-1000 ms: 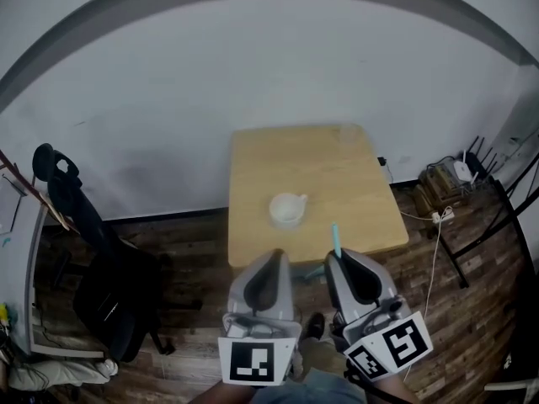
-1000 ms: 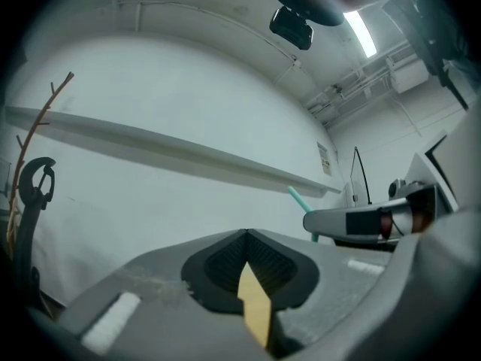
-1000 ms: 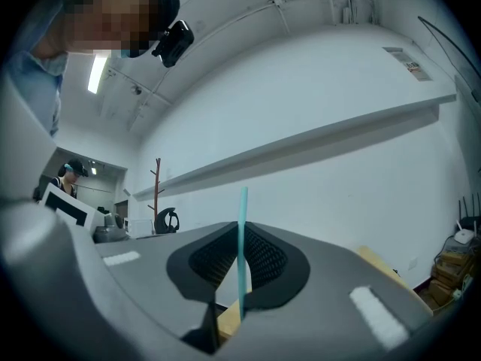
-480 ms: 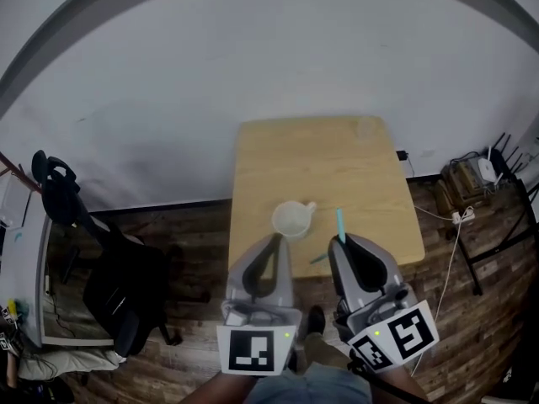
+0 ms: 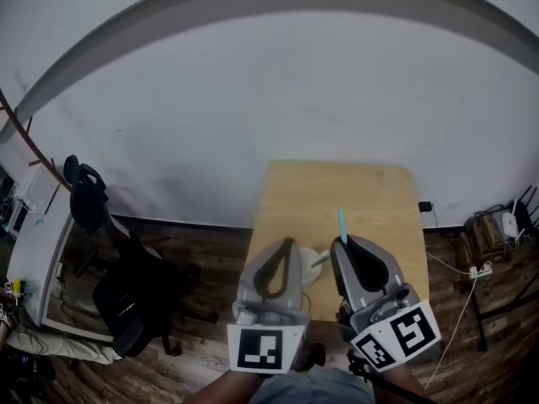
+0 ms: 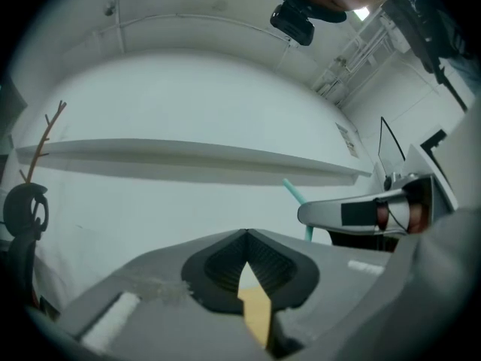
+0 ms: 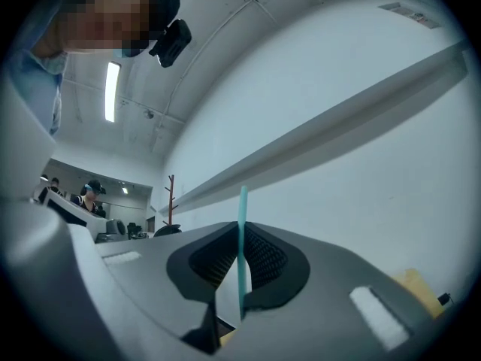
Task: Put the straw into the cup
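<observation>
Teal straw [image 7: 242, 209] pinched upright between right gripper [image 5: 340, 244] jaws — left gripper [image 5: 289, 243] jaws closed, empty.

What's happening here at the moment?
A person holds a gripper in each hand above a wooden table. The right gripper is shut on a teal straw that sticks up out of it. The left gripper is shut on nothing. The white cup sits on the table below them, the straw's lower end apparently near its rim.
</observation>
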`<act>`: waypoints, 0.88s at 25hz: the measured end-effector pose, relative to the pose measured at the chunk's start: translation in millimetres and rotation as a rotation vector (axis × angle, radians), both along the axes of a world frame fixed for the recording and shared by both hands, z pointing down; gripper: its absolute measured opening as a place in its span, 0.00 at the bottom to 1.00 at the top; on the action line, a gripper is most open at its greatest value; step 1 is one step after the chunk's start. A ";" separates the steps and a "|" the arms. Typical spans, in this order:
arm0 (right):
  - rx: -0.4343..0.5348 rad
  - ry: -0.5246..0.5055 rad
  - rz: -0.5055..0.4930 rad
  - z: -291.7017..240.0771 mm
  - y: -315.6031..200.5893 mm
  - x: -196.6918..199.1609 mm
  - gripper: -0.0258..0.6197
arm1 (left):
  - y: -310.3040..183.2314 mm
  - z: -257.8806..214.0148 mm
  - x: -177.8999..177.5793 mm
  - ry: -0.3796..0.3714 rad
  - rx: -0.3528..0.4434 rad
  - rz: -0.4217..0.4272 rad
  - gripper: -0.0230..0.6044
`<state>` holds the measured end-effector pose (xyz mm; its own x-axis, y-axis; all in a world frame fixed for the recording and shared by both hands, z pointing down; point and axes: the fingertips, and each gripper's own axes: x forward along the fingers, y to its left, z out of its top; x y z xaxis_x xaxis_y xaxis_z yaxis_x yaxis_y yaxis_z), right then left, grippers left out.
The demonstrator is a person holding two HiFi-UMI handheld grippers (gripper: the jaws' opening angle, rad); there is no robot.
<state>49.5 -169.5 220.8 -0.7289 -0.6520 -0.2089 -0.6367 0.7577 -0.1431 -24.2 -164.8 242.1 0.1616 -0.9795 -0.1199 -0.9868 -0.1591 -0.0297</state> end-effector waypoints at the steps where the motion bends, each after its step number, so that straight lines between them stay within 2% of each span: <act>1: 0.011 -0.001 -0.011 -3.5 -3.8 -0.7 0.09 | -2.8 -2.9 -0.6 -0.001 0.010 -0.010 0.06; 6: 0.042 -0.002 -0.054 -13.2 -19.1 -4.8 0.09 | -14.1 -10.2 -5.5 -0.003 0.039 -0.056 0.06; 11: 0.029 0.013 -0.081 -9.1 -30.0 -13.0 0.09 | -26.6 -7.7 -13.6 0.006 0.034 -0.084 0.06; 14: 0.004 0.019 -0.083 -0.4 -34.2 -19.7 0.09 | -32.3 3.6 -20.7 0.013 0.008 -0.087 0.06; 22: -0.112 0.054 -0.050 42.3 -53.0 -35.8 0.09 | -52.6 49.3 -31.9 0.037 -0.107 -0.027 0.06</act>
